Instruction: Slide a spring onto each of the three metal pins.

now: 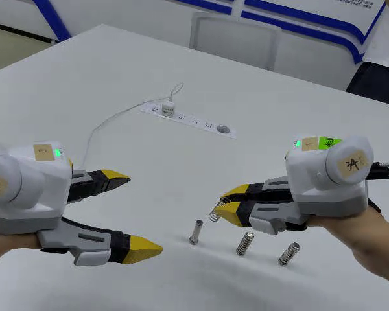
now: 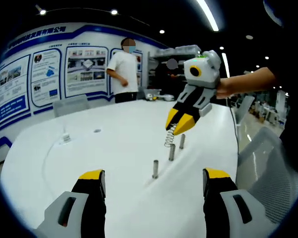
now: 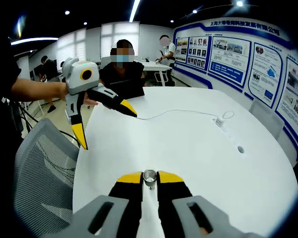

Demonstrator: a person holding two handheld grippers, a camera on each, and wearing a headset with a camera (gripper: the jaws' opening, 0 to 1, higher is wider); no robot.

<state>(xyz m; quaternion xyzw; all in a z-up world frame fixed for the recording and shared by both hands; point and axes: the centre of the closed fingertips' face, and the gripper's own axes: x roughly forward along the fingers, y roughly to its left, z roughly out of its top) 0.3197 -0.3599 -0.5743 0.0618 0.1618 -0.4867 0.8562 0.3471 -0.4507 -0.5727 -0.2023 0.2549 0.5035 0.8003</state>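
metal: 2 sprung pins point(image 1: 245, 243) point(image 1: 289, 253) are standing done, 1 bare pin point(image 1: 196, 231) waiting. right gripper point(image 1: 224, 204) is pinching 3rd spring point(image 1: 215, 212); left gripper point(image 1: 142, 212) gaping, empty.

Left gripper point(image 1: 142, 212), right gripper point(image 1: 220, 204): white rounded housings; grey jaw arms turning black, yellow tips; green indicator light and tan stickers on each, round ones black-marked; black cable point(image 1: 384, 172) behind right gripper; dark sleeve point(image 3: 2, 74)
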